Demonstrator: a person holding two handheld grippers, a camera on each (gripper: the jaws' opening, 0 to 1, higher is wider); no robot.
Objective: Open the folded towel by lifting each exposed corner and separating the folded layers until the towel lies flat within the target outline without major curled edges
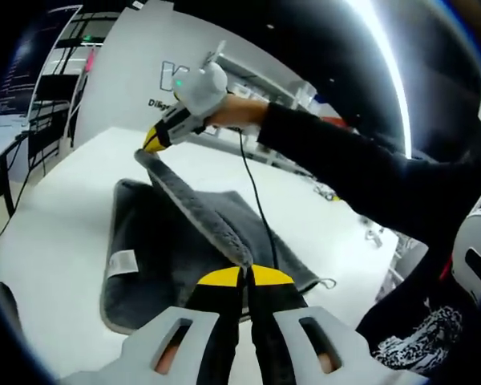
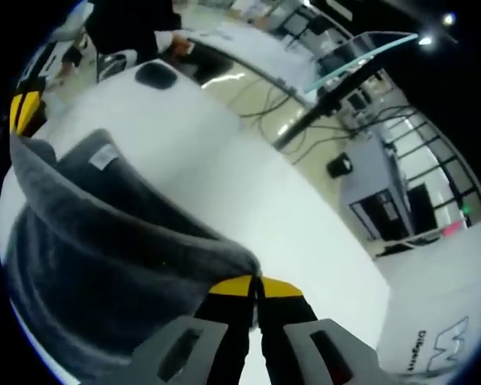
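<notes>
Mid-unfold, the left claw (image 1: 245,277) at six o'clock and the right claw (image 1: 154,141) at eleven o'clock each pinch a corner of the dark grey terry towel (image 1: 156,249), lifting its top layer above the white bench (image 1: 56,241); next, probably carry it outward and lay it flat.

Each claw (image 1: 244,281) has pale grey slotted fingers with black inner faces and yellow tips. The right claw (image 1: 154,140) has a white rounded body with a green light and trails a black cable (image 1: 256,200). The person wears a black sleeve (image 1: 361,176).
</notes>
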